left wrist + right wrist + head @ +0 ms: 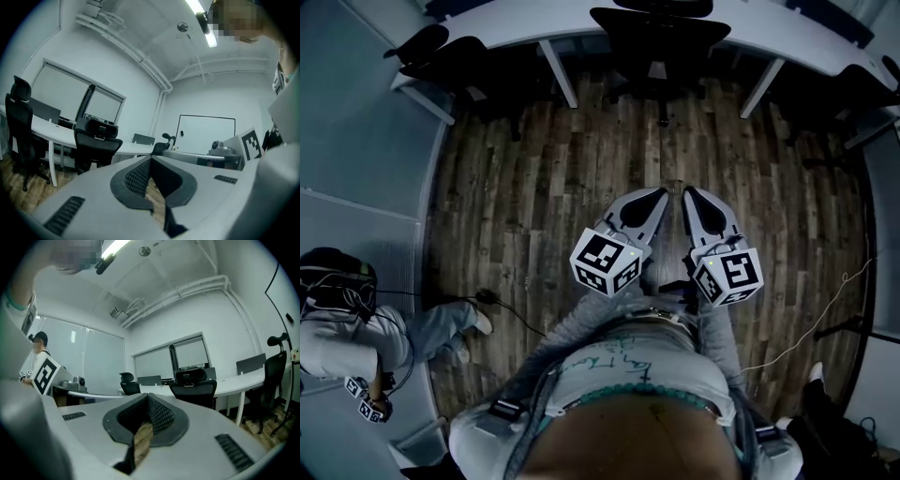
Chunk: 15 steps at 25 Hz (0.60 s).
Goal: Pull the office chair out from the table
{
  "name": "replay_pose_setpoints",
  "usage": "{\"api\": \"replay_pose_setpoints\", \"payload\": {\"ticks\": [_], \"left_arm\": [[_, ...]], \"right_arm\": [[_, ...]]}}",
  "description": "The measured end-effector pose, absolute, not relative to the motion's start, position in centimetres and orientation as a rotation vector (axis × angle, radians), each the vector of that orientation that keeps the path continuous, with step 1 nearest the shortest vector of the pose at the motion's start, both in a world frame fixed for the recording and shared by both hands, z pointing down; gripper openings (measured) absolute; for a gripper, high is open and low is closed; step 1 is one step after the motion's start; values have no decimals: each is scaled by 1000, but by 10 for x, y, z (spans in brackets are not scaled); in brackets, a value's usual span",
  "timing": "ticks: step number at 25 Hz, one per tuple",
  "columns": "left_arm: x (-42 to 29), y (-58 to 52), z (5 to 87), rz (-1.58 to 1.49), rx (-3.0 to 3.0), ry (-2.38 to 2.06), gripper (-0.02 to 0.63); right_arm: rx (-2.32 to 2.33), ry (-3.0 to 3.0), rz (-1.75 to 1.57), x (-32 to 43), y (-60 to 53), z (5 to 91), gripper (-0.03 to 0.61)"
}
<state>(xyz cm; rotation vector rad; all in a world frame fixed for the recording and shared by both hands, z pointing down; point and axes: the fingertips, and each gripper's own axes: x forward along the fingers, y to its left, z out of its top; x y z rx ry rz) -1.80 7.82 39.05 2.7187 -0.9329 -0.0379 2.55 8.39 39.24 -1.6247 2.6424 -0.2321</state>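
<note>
Left tongs (656, 197), right tongs (692, 195): two, both clenching on nothing. One office chair (660, 36) sitting straight ahead, under one desk (516, 19); second chair (420, 49) ahead-left, third chair (275, 373) ahead-right.

you have three black mesh office chairs ahead: the left chair (420, 47), the middle chair (661, 33), the right chair (874, 80). there is one long curved white table (511, 21). you hold two grey plastic grippers, the left gripper (659, 194) and the right gripper (690, 192). one other person (342, 328) is nearby.
</note>
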Motion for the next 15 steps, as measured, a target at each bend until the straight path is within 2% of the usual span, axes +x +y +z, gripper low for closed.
{"api": "replay_pose_setpoints", "payload": {"ticks": [15], "left_arm": [[-51,28,394,-28,2709,-902,12]], "right_arm": [[-1696,2705,-166,-15,39,393,18]]}}
